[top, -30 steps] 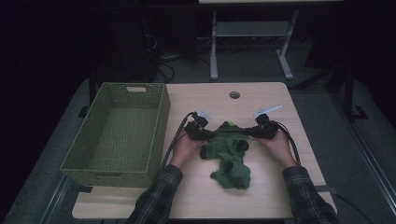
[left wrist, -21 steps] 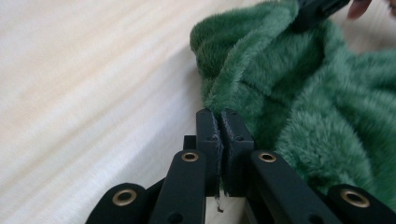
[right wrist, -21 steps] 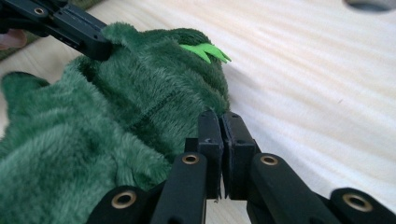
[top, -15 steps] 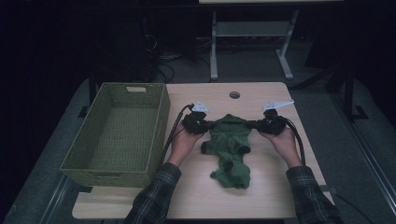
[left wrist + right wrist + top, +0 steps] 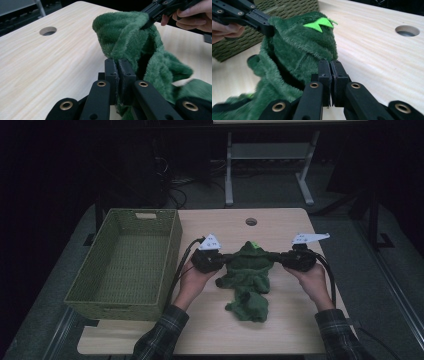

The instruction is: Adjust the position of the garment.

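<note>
A fuzzy green hooded garment (image 5: 248, 270) with a bright green spiked patch (image 5: 319, 24) is stretched between both grippers above the wooden table (image 5: 285, 222). Its lower part still rests bunched on the table. My left gripper (image 5: 227, 260) is shut on the garment's left edge; in the left gripper view the jaws (image 5: 119, 67) pinch green plush (image 5: 125, 32). My right gripper (image 5: 274, 256) is shut on the right edge, and its jaws (image 5: 330, 67) clamp the fabric (image 5: 299, 47) below the hood. Each gripper view shows the other gripper biting the far edge.
A woven green basket (image 5: 172, 247) stands with nothing in it on the table's left side, close to the left hand. A round cable hole (image 5: 251, 222) sits near the table's far edge. Metal stand legs (image 5: 230, 175) rise on the dark floor beyond.
Both hands have risen and moved toward the table's far side, lifting the garment's top edge. The cloth now hangs longer between them, its lower part trailing on the table.
</note>
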Motion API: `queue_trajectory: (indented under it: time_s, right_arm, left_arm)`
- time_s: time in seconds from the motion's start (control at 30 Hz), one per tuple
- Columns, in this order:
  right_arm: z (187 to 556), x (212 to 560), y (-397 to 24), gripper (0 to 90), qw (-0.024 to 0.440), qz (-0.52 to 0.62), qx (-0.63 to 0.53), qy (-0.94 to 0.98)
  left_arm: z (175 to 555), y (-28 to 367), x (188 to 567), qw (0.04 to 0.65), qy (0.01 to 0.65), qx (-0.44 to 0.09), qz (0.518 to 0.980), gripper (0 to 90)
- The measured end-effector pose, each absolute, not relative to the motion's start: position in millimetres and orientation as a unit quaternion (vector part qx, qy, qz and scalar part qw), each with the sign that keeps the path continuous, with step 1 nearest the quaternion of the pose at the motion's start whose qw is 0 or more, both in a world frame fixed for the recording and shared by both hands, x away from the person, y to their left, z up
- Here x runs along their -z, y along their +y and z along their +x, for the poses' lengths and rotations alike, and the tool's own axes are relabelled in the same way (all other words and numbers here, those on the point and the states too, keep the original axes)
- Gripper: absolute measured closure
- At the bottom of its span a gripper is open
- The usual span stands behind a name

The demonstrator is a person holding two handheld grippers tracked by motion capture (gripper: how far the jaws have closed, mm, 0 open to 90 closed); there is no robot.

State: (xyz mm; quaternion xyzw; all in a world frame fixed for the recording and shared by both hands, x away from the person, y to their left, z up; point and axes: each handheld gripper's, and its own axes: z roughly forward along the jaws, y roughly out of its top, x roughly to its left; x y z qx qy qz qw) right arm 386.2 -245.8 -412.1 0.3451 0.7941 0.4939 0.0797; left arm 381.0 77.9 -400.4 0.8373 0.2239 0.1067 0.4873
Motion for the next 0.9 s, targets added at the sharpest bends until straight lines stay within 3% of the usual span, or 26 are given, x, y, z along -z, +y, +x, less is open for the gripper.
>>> queue_trajectory:
  time_s: [0.5,0.9]
  right_arm:
    - [314,407,-249,86.8,0.091,0.293,-0.510,0.804]
    - [270,424,-244,86.1,0.059,0.257,-0.498,0.826]
  left_arm:
    - [319,82,404,0.514,0.158,-0.093,0.838,86.3]
    - [288,92,427,0.516,0.128,-0.061,0.845,86.3]
